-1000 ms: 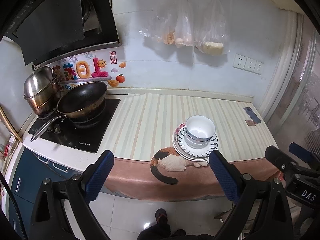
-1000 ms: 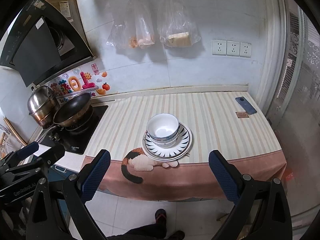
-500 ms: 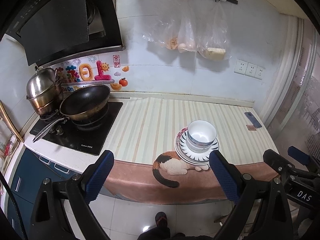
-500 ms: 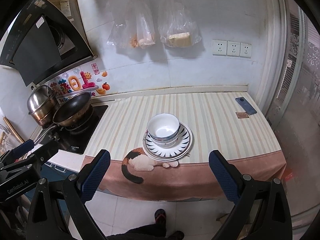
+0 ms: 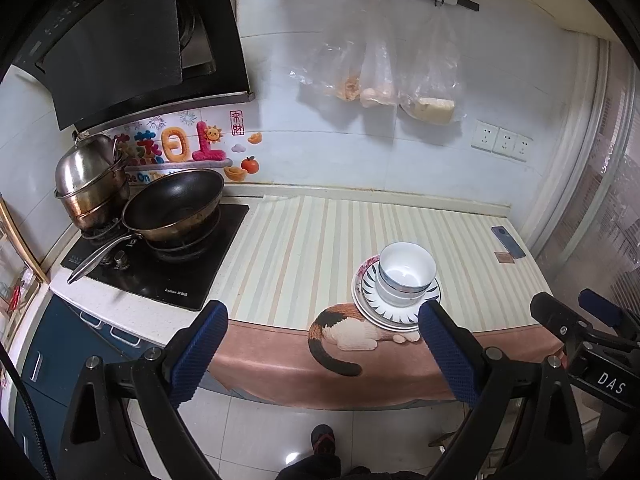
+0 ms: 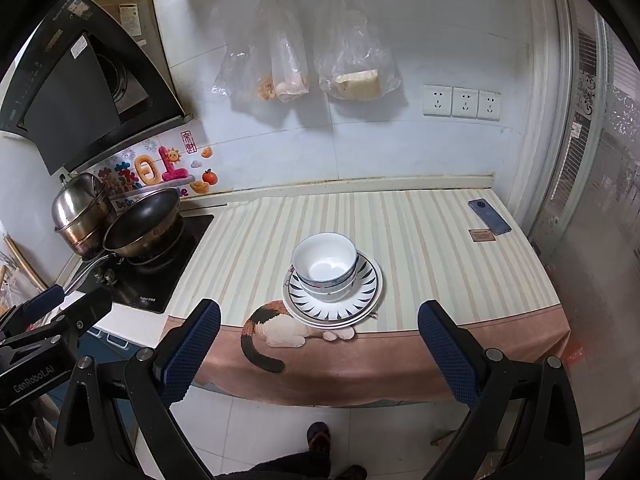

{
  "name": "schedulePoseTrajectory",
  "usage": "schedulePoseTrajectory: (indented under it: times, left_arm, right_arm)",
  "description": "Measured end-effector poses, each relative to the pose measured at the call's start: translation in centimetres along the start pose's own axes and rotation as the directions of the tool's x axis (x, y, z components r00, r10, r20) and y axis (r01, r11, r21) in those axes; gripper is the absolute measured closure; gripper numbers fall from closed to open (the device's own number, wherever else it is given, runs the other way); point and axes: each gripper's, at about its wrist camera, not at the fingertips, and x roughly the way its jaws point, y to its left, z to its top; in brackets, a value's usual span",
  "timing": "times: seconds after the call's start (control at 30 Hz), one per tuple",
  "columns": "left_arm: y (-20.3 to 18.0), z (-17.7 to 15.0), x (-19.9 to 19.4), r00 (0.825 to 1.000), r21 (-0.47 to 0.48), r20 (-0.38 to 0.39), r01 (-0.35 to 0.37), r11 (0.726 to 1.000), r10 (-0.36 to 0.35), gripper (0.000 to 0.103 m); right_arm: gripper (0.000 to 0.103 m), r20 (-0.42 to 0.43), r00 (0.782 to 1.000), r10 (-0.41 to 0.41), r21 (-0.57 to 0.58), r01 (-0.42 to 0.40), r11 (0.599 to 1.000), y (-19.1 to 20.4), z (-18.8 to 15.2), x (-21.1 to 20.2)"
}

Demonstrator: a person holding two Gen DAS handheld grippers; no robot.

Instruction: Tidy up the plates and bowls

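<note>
White bowls [image 5: 405, 274] [image 6: 325, 266] with blue rims sit nested on a stack of plates [image 5: 370, 308] [image 6: 364, 288]; the top plate has a black ray pattern. The stack rests near the front edge of the striped counter mat, above a printed cat. My left gripper [image 5: 322, 344] hangs open in front of the counter, back from the edge, holding nothing. My right gripper [image 6: 320, 344] is likewise open and empty, level with the counter front. Each gripper shows at the side of the other's view.
A black wok [image 5: 172, 204] and stacked steel pots [image 5: 90, 182] sit on the hob at the left. A phone [image 6: 489, 216] and a small brown card [image 6: 482, 235] lie at the counter's right end. Plastic bags [image 6: 320, 68] hang on the wall. A person's foot [image 5: 323, 444] is on the tiled floor.
Both grippers have drawn slightly back and down from the counter; the left view shifted a little. The bowls and plates have not moved.
</note>
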Motion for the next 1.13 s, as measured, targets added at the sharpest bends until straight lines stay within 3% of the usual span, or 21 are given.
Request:
schedulePoseTrajectory:
  times: [1.13]
  left_arm:
    - [-0.55,0.62,-0.18,1.000,0.006,0.010,0.002,1.000,-0.002,0.005]
  right_arm:
    - [0.002,0.015,0.999,-0.033,0.021,0.032,0.999,0.28,-0.07,-0.40]
